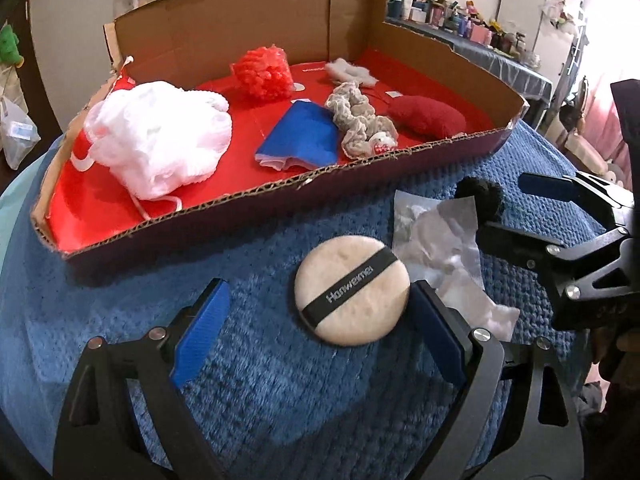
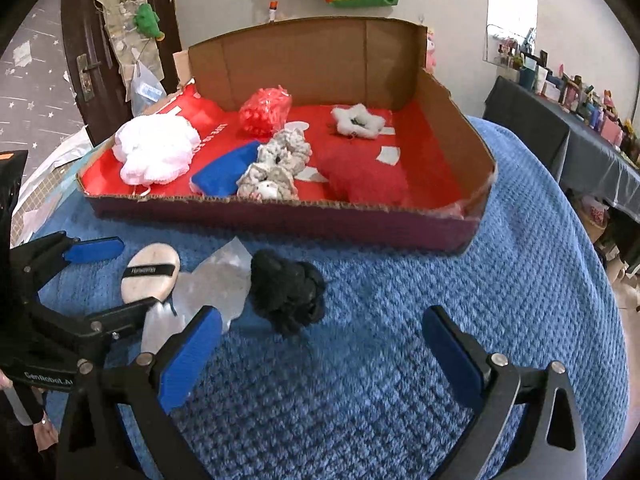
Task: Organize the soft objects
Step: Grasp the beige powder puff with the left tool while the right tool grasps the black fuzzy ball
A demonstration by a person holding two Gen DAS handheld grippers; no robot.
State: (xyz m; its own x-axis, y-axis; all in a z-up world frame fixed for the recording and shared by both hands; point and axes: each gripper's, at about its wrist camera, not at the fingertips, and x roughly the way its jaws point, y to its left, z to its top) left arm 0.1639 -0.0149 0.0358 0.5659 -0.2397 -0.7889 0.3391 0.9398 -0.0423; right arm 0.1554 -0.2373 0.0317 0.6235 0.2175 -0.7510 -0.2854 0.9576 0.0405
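A round beige powder puff (image 1: 352,290) with a black strap lies on the blue blanket, between the open fingers of my left gripper (image 1: 320,320); it also shows in the right wrist view (image 2: 151,273). A black fluffy scrunchie (image 2: 286,290) lies just ahead of my open right gripper (image 2: 324,344), and shows in the left wrist view (image 1: 480,196) between that gripper's fingers. A clear plastic bag (image 1: 440,244) lies between puff and scrunchie. The cardboard tray (image 1: 280,200) with red lining holds a white mesh puff (image 1: 160,136), a red mesh puff (image 1: 262,74), a blue cloth (image 1: 302,136), a grey scrunchie (image 1: 360,120) and a red pad (image 1: 426,116).
A white fluffy star (image 2: 358,120) lies at the back of the tray. The blue blanket (image 2: 440,280) covers the surface around the tray. A cluttered dark table (image 2: 580,120) stands at the right. A door (image 2: 80,60) with hanging items is at the left.
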